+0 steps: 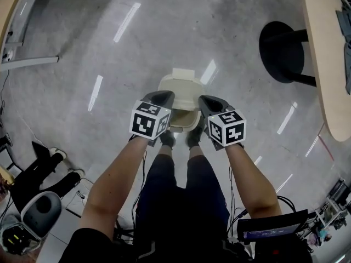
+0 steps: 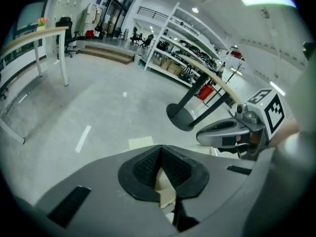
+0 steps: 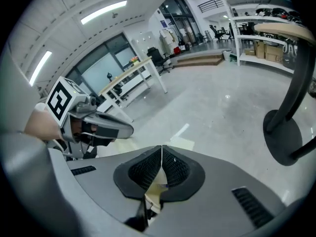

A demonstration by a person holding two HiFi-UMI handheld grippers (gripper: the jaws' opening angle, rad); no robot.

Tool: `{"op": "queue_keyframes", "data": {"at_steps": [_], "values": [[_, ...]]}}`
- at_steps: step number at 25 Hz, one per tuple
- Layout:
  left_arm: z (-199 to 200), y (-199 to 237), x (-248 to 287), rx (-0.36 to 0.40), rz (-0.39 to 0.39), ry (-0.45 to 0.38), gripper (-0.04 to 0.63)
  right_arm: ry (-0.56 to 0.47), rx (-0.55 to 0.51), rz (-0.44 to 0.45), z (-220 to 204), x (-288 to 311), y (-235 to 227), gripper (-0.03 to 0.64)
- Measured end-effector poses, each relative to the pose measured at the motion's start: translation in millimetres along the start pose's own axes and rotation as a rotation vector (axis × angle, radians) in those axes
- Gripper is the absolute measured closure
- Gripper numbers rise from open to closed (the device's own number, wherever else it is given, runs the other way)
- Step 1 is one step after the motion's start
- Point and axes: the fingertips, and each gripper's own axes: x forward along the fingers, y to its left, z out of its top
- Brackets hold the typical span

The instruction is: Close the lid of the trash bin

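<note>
The cream plastic trash bin (image 1: 185, 126) stands on the concrete floor (image 1: 164, 37) just ahead of the person's shoes (image 1: 167, 139), and its lid (image 1: 181, 89) looks raised and tipped away from the person, though the steep downward angle makes that hard to confirm. The lid is probably light, stiff and smooth, hinged at the far edge, so a push on its upper or front edge should swing it down (pinching it is hardly needed, and slick plastic could slip from a pinch anyway). The left tongs (image 1: 162, 97) and right tongs (image 1: 208, 101) hover above the bin, flanking it on either side, with the lid between them and slightly beyond. In each gripper view the tongs are clenched tip to tip and empty, with only cream plastic showing below through the gap.
</note>
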Motion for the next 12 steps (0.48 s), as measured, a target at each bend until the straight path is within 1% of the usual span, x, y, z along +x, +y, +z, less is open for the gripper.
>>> {"op": "queue_keyframes", "data": {"at_steps": [2, 4, 8, 10, 11, 12], "values": [[-23.3, -5.0, 3.8, 0.019, -0.009, 0.043, 0.601, 0.052, -0.043, 0.023, -23.3, 3.2, 5.3, 0.606], [-43.4, -10.5, 7.0, 0.067, -0.025, 0.089, 0.601, 0.106, -0.12, 0.05, -43.2, 6.8, 11.8, 0.606], [-81.9, -19.5, 16.6, 0.211, -0.068, 0.208, 0.601, 0.228, -0.317, 0.113, -82.1, 13.5, 28.6, 0.604], [-101.9, -21.9, 18.9, 0.298, -0.071, 0.259, 0.601, 0.279, -0.373, 0.128, -103.2, 17.5, 37.1, 0.603], [-112.2, -23.1, 19.1, 0.335, -0.071, 0.281, 0.601, 0.3, -0.387, 0.129, -113.2, 19.1, 41.2, 0.601], [-122.2, -23.9, 19.7, 0.363, -0.07, 0.299, 0.601, 0.319, -0.393, 0.132, -122.5, 20.8, 44.9, 0.586]]}}
